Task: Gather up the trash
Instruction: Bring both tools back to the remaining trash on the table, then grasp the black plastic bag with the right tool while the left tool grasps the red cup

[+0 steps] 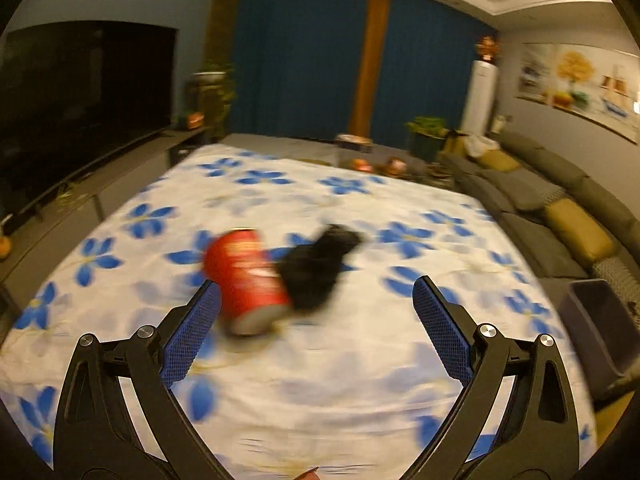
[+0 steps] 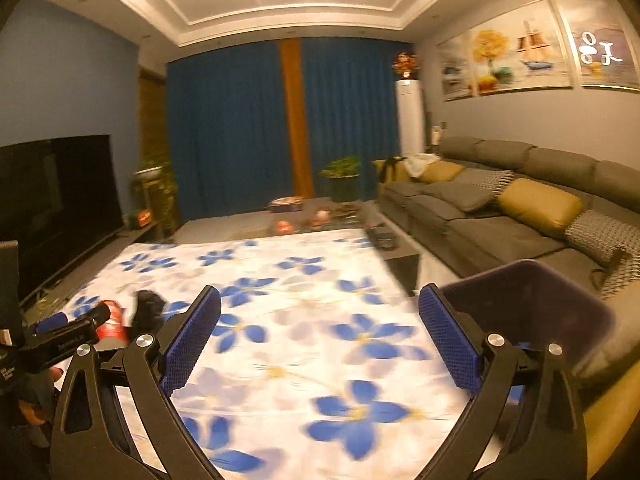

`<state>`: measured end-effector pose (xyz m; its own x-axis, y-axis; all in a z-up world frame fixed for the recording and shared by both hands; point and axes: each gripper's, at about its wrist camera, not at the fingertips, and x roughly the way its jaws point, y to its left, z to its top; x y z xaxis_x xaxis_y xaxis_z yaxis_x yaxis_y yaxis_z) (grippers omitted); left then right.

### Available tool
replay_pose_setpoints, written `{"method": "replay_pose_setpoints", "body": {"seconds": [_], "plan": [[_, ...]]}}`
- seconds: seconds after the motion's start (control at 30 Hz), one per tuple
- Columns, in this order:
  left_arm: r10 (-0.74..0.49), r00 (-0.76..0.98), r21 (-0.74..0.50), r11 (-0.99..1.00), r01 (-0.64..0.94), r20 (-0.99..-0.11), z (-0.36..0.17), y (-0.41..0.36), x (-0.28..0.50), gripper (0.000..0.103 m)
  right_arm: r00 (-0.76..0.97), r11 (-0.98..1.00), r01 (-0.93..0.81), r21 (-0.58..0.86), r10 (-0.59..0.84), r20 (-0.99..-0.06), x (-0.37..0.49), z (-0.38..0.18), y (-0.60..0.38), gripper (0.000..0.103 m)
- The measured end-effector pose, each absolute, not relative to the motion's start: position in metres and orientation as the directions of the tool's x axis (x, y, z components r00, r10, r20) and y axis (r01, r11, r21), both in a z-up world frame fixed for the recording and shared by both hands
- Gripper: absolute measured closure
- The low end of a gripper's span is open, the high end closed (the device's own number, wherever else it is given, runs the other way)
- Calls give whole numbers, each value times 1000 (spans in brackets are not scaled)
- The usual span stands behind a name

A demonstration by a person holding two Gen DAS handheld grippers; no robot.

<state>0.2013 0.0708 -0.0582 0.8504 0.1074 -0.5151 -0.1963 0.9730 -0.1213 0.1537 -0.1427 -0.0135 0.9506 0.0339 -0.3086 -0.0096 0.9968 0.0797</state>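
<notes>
A red drink can (image 1: 246, 280) lies on its side on the white cloth with blue flowers (image 1: 360, 340), blurred by motion. A black crumpled item (image 1: 320, 268) lies against its right end. My left gripper (image 1: 316, 292) is open; the can sits just inside its left pad, and I cannot tell if they touch. In the right wrist view the can (image 2: 112, 320) and the black item (image 2: 148, 308) show small at the left, beside the left gripper's body. My right gripper (image 2: 320, 300) stands open over bare cloth (image 2: 304, 344), with nothing between its pads. A dark bin (image 2: 532, 312) stands right of it.
The bin (image 1: 600, 332) stands off the cloth's right edge, in front of a grey sofa (image 2: 500, 208) with yellow cushions. A large dark television (image 1: 80, 100) fills the left side. A low table (image 2: 340, 216) with small items stands beyond the cloth, before blue curtains.
</notes>
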Motion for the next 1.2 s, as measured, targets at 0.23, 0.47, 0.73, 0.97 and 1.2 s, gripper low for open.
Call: {"method": "replay_pose_setpoints", "body": {"seconds": [0.23,0.47,0.73,0.97,1.2], "plan": [[213,839,-121,943,-312,-500,-62,139,198,8,926,988,-131,80,151,-346,193,-21,-70,8],[275,823,-137,912,-387,-497,-65,185,208,8,898,976,-212,56,217,-384,229,-36,-14,10],[265,816,-159,905,-394,-514,-75,202,220,8,827,955,-290,63,283,-485,286,-67,42,22],[239,816,-147,920,-364,-527,-83,197,227,8,761,935,-344,86,331,-558,315,-92,64,60],[189,813,-151,935,-321,-551,-87,179,234,8,778,934,-350,75,334,-533,305,-87,53,95]]}}
